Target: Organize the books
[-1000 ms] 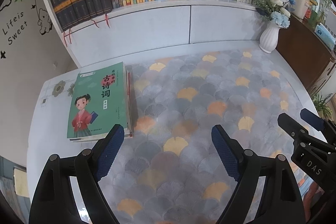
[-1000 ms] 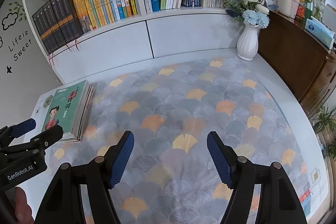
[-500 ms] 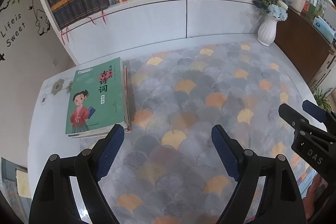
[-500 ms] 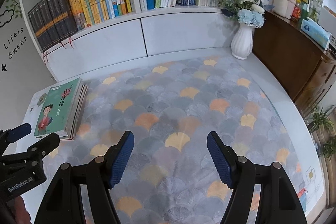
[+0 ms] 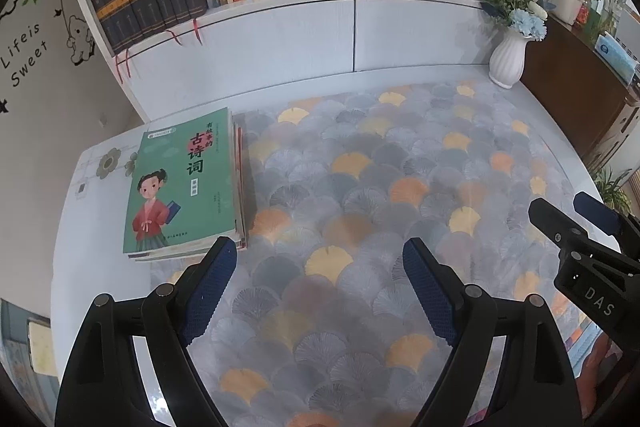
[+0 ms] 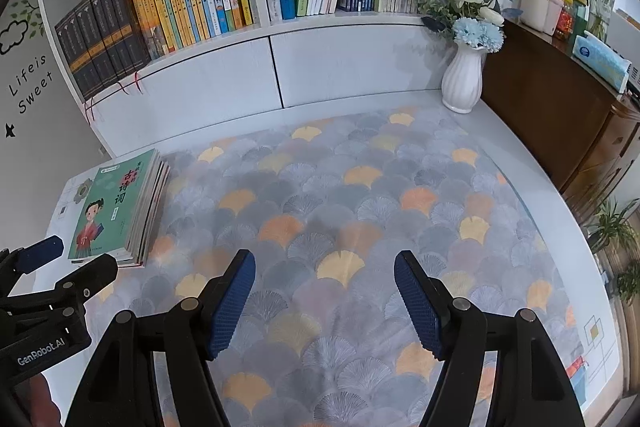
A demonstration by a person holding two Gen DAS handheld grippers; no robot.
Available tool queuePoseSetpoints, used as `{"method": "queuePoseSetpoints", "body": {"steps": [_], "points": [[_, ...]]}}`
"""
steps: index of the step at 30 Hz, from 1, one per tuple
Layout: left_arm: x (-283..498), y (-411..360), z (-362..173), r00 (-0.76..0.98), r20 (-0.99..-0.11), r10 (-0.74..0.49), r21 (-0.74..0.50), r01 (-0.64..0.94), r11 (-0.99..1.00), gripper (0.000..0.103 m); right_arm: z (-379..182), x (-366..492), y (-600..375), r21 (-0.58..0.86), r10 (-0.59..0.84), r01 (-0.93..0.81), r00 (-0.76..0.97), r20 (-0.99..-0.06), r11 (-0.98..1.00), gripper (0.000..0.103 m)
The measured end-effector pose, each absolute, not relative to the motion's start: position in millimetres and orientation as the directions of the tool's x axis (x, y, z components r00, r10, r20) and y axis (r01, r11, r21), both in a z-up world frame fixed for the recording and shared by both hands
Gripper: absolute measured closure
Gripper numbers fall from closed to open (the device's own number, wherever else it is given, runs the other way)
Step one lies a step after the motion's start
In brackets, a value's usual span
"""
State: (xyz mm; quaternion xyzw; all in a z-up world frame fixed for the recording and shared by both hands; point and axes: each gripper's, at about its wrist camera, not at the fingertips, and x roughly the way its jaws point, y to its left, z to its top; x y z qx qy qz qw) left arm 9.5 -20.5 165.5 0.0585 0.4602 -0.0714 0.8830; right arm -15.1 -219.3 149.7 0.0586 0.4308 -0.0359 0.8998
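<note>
- The big white bookshelf (image 6: 256, 39) stands at the back of the table, and its shelf is full of books standing up in a row.
- The white table (image 5: 72, 267) is covered by a grey cloth with orange and yellow fan shapes (image 5: 360, 211), and the cloth leaves a bare white strip on the left side.
- A dark brown wooden cabinet (image 6: 560, 115) stands at the right of the table, with jars and a blue tissue pack on top.
- The stack of flat books with a green cover on top (image 5: 186, 187) lies on the left part of the table, in front of the shelf. A girl in a red dress is drawn on the cover.
- The stack sits partly on the cloth and partly on the bare white strip.
- My left gripper (image 5: 320, 267) hangs over the cloth with its jaws spread wide and nothing between them. The left blue pad (image 5: 212, 275) is just beside the near corner of the stack. I cannot tell if it touches.
- My right gripper (image 6: 324, 291) hangs over the middle of the cloth. Its jaws are spread wide too and hold nothing, and it is well apart from the stack.
- A white ribbed vase with blue and white flowers (image 6: 464, 79) stands at the back right corner of the table, by the cabinet.
</note>
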Motion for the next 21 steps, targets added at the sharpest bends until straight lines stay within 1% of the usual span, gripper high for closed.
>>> {"method": "queuePoseSetpoints", "body": {"steps": [15, 19, 21], "points": [[14.3, -19.2, 162.3, 0.565, -0.823, -0.064, 0.038, 0.166, 0.985, 0.019, 146.3, -9.1, -215.6, 0.074, -0.001, 0.094, 0.620, -0.784, 0.993, 0.033], [12.3, -17.5, 163.0, 0.605, -0.795, -0.039, 0.066, 0.149, 0.987, 0.019, 144.5, -7.2, -215.3, 0.076, 0.003, 0.092, 0.617, -0.787, 0.993, 0.033], [13.6, -16.5, 161.3, 0.601, -0.798, -0.032, 0.071, 0.147, 0.987, 0.019, 144.2, -7.3, -214.7, 0.076, 0.002, 0.093, 0.617, -0.787, 0.993, 0.033]]}}
